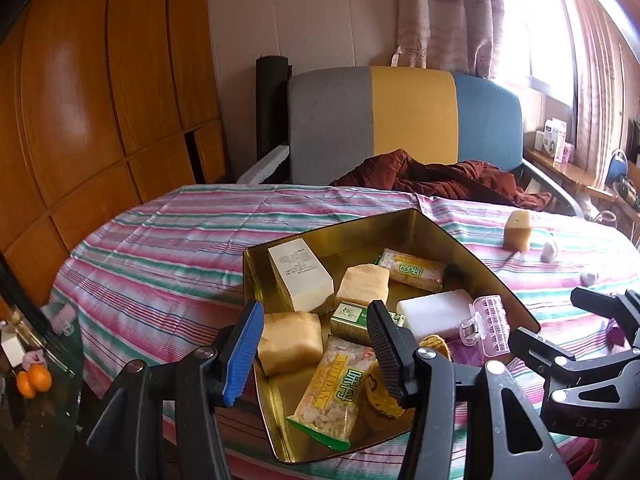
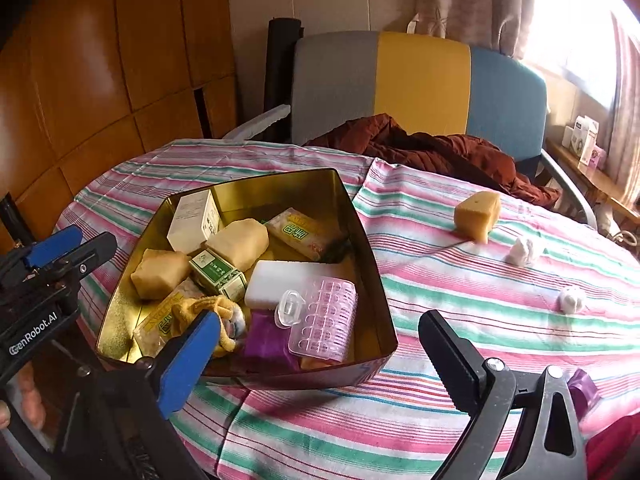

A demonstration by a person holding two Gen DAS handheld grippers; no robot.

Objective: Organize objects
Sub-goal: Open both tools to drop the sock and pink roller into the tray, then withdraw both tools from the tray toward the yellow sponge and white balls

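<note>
A gold tin box [image 1: 256, 276] [image 2: 360, 216] sits on the striped tablecloth, filled with snack packets, a white box [image 1: 300, 276], a white block [image 2: 288, 276], a pink hair roller [image 1: 488, 324] [image 2: 328, 316] and a yellow glove [image 2: 208, 312]. My left gripper [image 1: 316, 348] is open and empty over the tin's near left corner. My right gripper [image 2: 320, 352] is open and empty at the tin's near right side; it also shows in the left wrist view [image 1: 600, 320]. A tan sponge block [image 1: 518, 230] [image 2: 478, 216] stands on the cloth to the right, with two white wads [image 2: 524, 252] [image 2: 572, 300] near it.
A purple item [image 2: 584, 388] lies by the right gripper's finger. A tricolour chair [image 1: 400, 116] with a brown-red garment [image 2: 420, 148] stands behind the table. A wooden wardrobe [image 1: 100, 100] is at left. A glass side table with oranges [image 1: 34, 380] is at far left.
</note>
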